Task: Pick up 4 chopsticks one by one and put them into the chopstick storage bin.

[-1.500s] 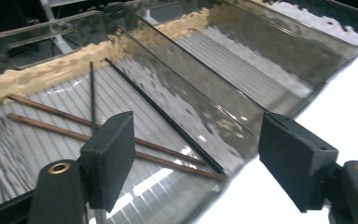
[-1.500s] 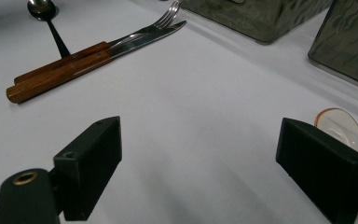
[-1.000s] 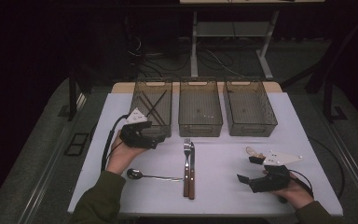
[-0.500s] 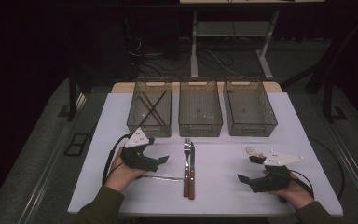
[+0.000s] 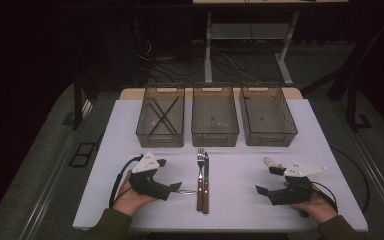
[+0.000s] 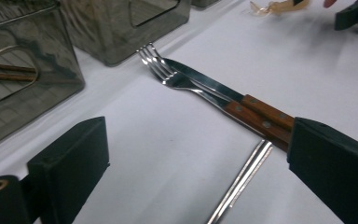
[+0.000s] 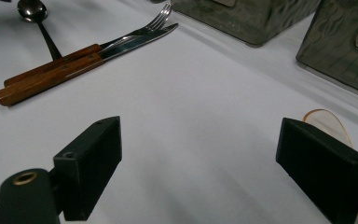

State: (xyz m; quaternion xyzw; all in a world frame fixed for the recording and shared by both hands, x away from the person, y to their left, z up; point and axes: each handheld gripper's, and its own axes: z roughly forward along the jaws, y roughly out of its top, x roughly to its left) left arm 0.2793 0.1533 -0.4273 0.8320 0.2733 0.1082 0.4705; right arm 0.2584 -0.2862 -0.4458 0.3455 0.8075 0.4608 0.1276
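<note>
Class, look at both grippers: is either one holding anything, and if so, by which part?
Nothing is held. The left gripper is open, its jaws straddling the spoon handle without closing on it. The right gripper is open over bare table.

Your spoon [image 6: 242, 182] lies flat on the white table [image 5: 240, 170], its slim steel handle pointing at the wooden handles of the fork [image 6: 177, 79] and knife [image 6: 214, 88] and ending just beside them.

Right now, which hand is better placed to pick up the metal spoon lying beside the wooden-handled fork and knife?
The left. Its open claw already straddles the slim metal spoon handle, while the right claw faces bare white tabletop, far from it.
</note>
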